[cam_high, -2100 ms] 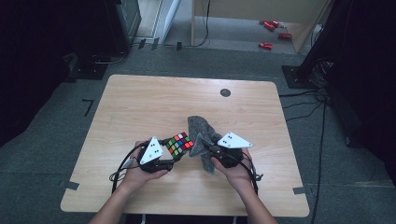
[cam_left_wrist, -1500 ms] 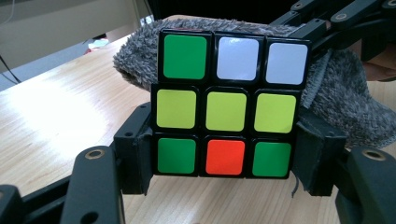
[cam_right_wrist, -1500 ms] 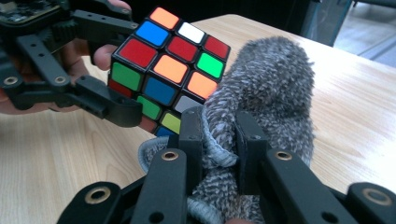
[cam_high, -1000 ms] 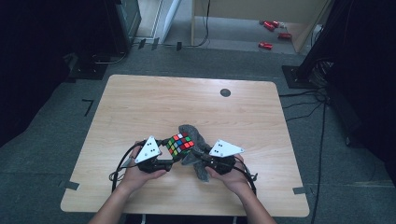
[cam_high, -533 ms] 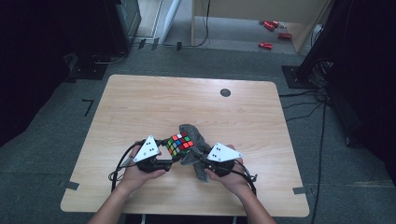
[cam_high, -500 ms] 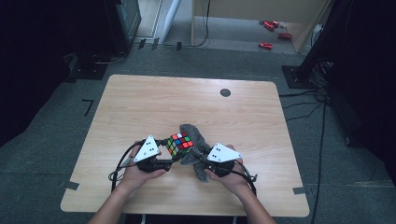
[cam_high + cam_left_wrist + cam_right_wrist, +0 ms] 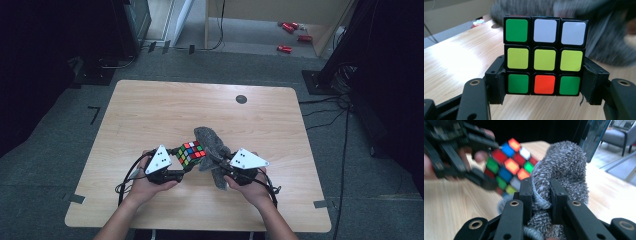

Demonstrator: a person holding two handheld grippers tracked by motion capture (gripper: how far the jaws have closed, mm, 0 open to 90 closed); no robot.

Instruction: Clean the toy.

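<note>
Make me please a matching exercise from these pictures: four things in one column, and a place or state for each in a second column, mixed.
1. puzzle cube
2. grey cloth
3. red objects
4. black disc

a. on the floor beyond the table
b. pinched by the right gripper
c. flat on the tabletop, far side
d. clamped by the left gripper

Pairs: 1-d, 2-b, 3-a, 4-c

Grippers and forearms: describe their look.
Both the left gripper and the right gripper are black, two-jawed, with round brass-ringed holes. Each carries a grey three-cornered plate with dark dots and trails a black cable. The forearms are bare, no sleeves.
</note>
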